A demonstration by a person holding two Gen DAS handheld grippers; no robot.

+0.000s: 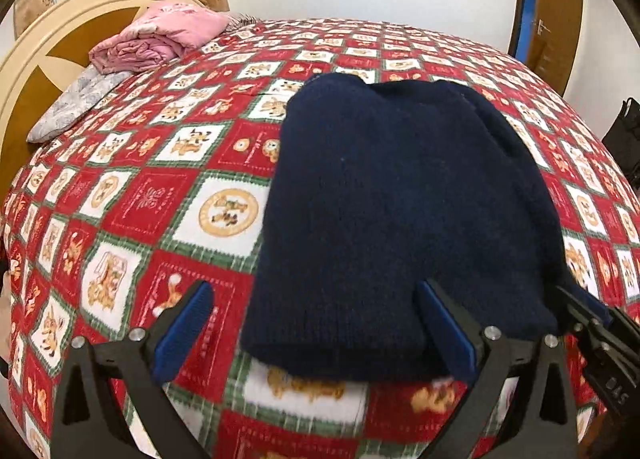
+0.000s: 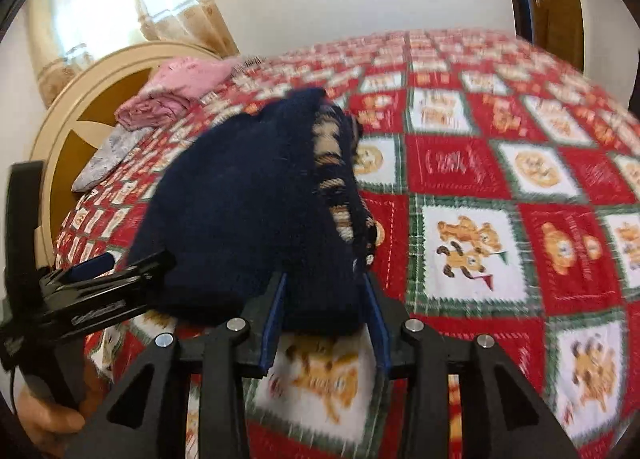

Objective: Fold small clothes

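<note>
A small navy knitted sweater (image 1: 400, 203) lies folded on the bed. In the right wrist view the sweater (image 2: 240, 211) shows a striped tan and navy inner side along its right edge. My left gripper (image 1: 316, 323) is open, its jaws standing wide over the sweater's near left corner, holding nothing. My right gripper (image 2: 324, 299) is closed on the sweater's near right edge, the cloth bunched between its blue pads. The right gripper also shows at the right edge of the left wrist view (image 1: 600, 335), and the left gripper at the left of the right wrist view (image 2: 92, 279).
The bed has a red, white and green patterned quilt (image 1: 160, 195). A folded pink blanket (image 1: 160, 39) and a grey pillow (image 1: 76, 107) lie by the cream headboard (image 1: 36, 59). A wooden door (image 1: 556, 11) and a black bag (image 1: 624, 131) are on the right.
</note>
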